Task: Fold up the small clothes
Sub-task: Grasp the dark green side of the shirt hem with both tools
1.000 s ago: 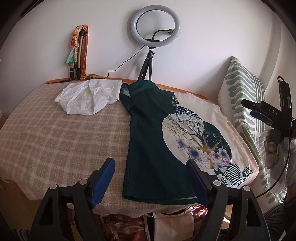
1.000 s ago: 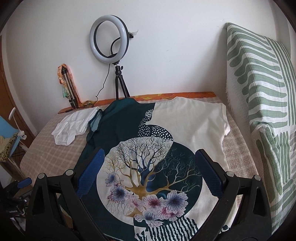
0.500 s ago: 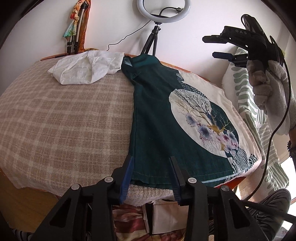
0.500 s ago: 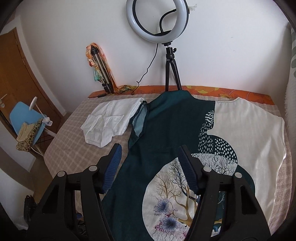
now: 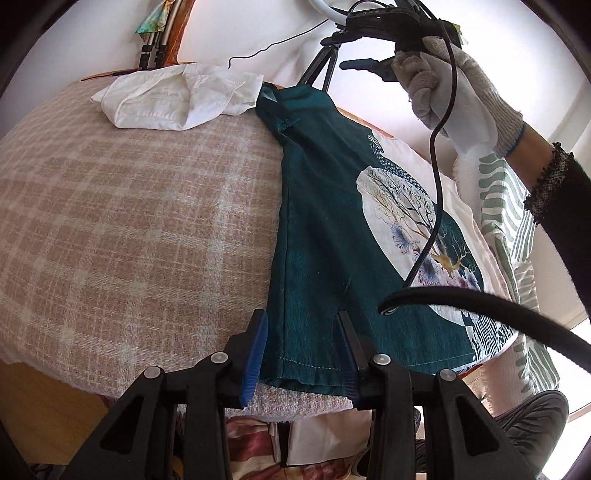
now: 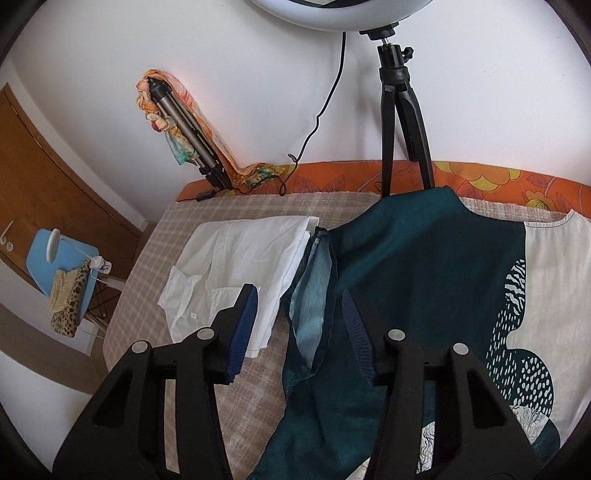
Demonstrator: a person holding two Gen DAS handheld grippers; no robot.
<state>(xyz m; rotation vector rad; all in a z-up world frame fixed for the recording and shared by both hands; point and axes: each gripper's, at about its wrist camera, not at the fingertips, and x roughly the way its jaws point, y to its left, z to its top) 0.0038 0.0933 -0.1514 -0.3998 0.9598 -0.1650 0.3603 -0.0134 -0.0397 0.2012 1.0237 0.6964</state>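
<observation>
Nearest, the left gripper (image 5: 301, 347) straddles the near left hem corner of the dark teal and cream tree-print T-shirt (image 5: 332, 206), its blue-padded fingers (image 5: 255, 347) part open with the fabric between them; whether they touch it I cannot tell. One such shirt lies flat on the beige checked bedcover (image 5: 129, 221), long axis running from the near hem to the far neckline, which points at the wall. The right gripper (image 6: 299, 325), held in a white-gloved hand (image 5: 454, 85), hangs over the shirt's far left sleeve (image 6: 314, 291), its fingers narrowed but apart. Half a second ago both grippers sat farther back; each has come closer to the shirt's left edge. Farther off lie one crumpled white shirt (image 6: 240, 269), two tripods and one ring light (image 6: 343, 14).
</observation>
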